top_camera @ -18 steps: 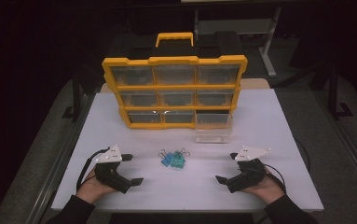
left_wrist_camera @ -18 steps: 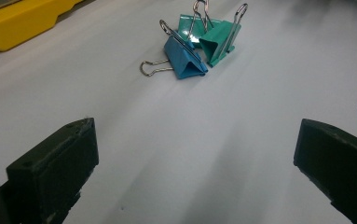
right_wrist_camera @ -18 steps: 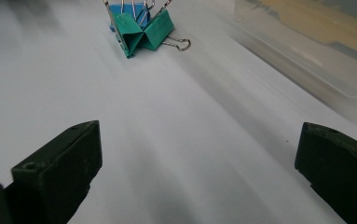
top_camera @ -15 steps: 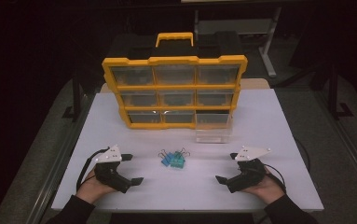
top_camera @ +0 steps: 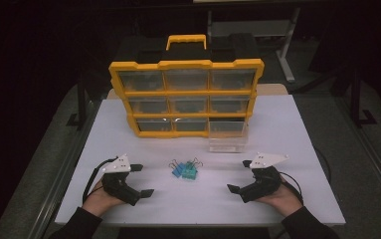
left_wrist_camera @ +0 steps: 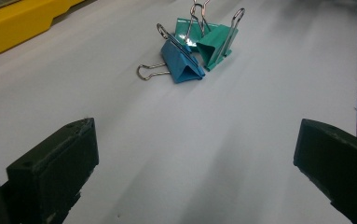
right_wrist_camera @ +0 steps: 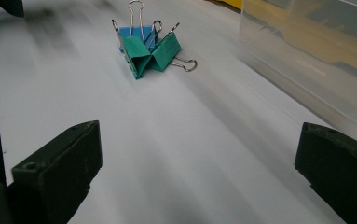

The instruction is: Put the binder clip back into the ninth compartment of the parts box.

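Two tongs (top_camera: 137,180) (top_camera: 238,176) — three binder clips (top_camera: 184,170)

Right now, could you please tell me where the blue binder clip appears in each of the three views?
High view: the blue binder clip lies at centre, left of the green binder clips.
Left gripper view: upper middle, nearer than the green ones.
Right gripper view: top, mostly hidden behind the green ones, its blue edge showing.
Shared landmark: the white tabletop.
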